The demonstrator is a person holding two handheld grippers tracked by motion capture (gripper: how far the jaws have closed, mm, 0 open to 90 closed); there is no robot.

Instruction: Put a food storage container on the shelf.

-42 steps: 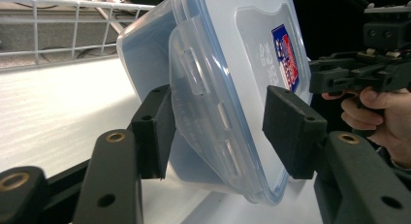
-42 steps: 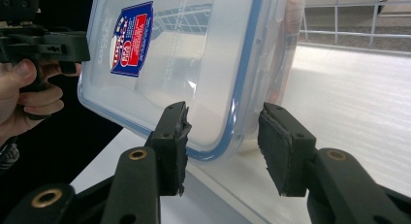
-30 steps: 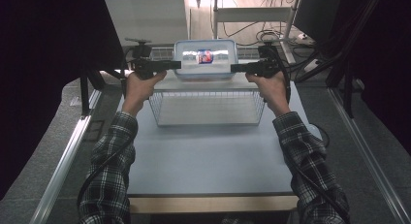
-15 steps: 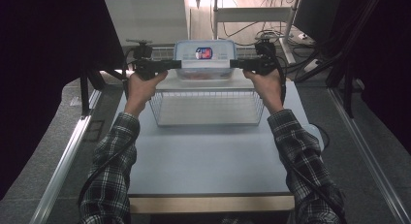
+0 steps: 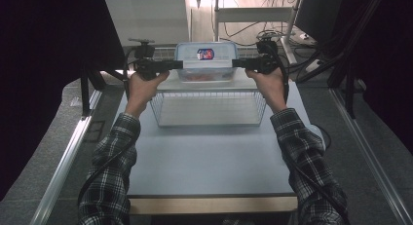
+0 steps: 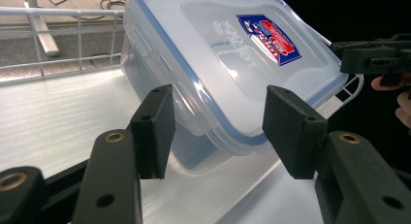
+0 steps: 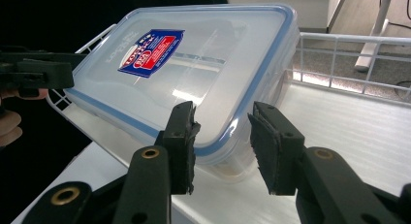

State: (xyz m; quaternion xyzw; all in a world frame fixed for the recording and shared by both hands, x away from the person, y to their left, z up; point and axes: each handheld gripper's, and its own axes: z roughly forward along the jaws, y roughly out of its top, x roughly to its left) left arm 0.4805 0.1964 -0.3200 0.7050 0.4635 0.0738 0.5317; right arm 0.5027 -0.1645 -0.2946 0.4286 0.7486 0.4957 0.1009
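- Left claw [image 6: 215, 132] stands wide, its pads either side of the near left corner of the clear lidded container [image 6: 218, 64], not touching it.
- Right claw [image 7: 220, 146] is narrower, apart around the container's right corner, no contact visible.
- The container [image 5: 206, 62] sits on top of a wire basket [image 5: 209, 108], at the far middle of the worktop [image 5: 209, 157], between both claws.

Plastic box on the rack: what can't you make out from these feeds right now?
- Contents of the plastic box: a reddish blur through its wall in the high view; its frosted lid hides them in both gripper views.
- Sticker text: too small.
- Pad contact: left gripper and right gripper straddle corners; touch unclear.
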